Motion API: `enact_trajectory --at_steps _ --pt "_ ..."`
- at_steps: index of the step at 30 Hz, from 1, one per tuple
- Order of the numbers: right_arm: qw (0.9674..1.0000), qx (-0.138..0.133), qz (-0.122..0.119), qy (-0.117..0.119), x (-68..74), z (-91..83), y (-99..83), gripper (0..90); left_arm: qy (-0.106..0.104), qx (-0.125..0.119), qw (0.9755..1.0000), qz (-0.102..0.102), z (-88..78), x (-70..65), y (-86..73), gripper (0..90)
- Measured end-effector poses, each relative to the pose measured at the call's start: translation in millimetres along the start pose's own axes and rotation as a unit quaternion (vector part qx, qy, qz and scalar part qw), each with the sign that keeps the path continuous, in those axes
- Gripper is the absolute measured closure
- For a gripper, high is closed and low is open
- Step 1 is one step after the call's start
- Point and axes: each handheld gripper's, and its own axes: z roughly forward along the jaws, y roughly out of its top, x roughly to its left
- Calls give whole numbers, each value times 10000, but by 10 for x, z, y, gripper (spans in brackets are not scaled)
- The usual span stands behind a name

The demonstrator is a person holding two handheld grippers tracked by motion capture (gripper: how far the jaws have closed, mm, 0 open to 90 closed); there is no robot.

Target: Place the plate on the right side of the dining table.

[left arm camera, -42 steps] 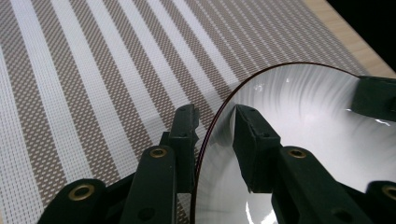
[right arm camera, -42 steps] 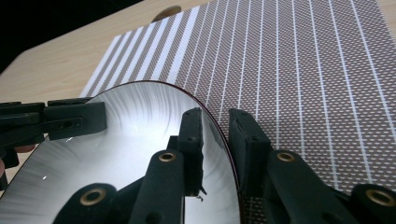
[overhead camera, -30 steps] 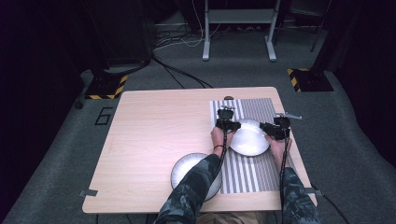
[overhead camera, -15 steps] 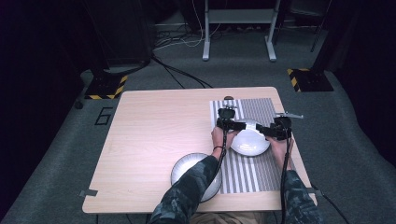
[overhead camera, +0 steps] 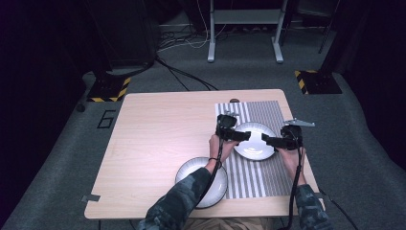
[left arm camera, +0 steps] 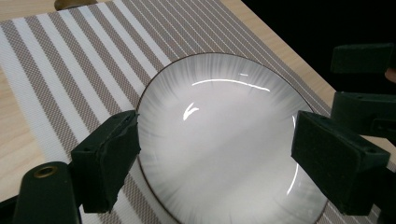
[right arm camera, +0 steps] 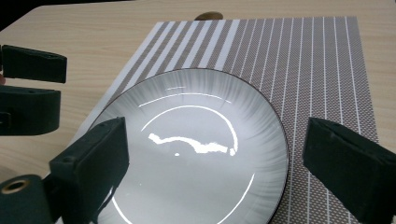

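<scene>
We see a round, glossy white ceramic plate with a thin dark rim [overhead camera: 254, 141] lying flat on a brown-and-white striped woven placemat [overhead camera: 265, 110] that covers the right part of the pale wooden tabletop [overhead camera: 163, 129], reaching from near its far edge to near its near edge. The plate sits in the middle stretch of the mat, directly between our two tools: the left gripper [overhead camera: 239, 136] stands at the plate's left side and the right gripper [overhead camera: 269, 141] at its right side, so that the two face each other across it, each about equally near. In the left gripper view the left gripper's [left arm camera: 215, 163] black jaws are spread wide with the plate [left arm camera: 224, 140] showing between them and nothing held; in the right gripper view the right gripper's [right arm camera: 229, 172] jaws are likewise wide apart over the plate [right arm camera: 196, 154], holding nothing. The plate is round, so it has no long axis to line up with; what matters, in our judgement, is that its rim lies low against the mat, so either set of jaws would have to come in level from the side to catch the edge. We cannot tell whether any jaw touches the rim. A second, similar white plate [overhead camera: 189, 168] rests on bare wood near the tabletop's near edge, partly under our left forearm in its camouflage sleeve [overhead camera: 182, 201], just beside the mat's left edge.
</scene>
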Motion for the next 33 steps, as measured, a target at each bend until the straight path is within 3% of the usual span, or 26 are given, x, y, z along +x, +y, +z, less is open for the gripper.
enact_trajectory --at_steps 6,10,15,20,30,33 --pt "9997 6 -233 53 108 -154 -58 3 -61 -115 9999 109 -294 77 -159 148" --pt "9993 9 -373 57 146 -251 -130 0 42 -180 9993 321 -482 136 -273 146" --pt "9990 -53 -453 36 165 -363 -230 0 144 -270 9990 328 -688 244 -448 144" --pt "9987 -34 -517 -7 166 -439 -350 0 558 -275 9966 537 -910 400 -703 139" --pt "9978 47 -582 -310 172 -474 -612 0 1134 -499 9919 263 -1378 763 -1252 121" --pt "9972 132 -604 -424 164 -456 -707 0 1392 -544 9886 157 -1502 916 -1411 120"
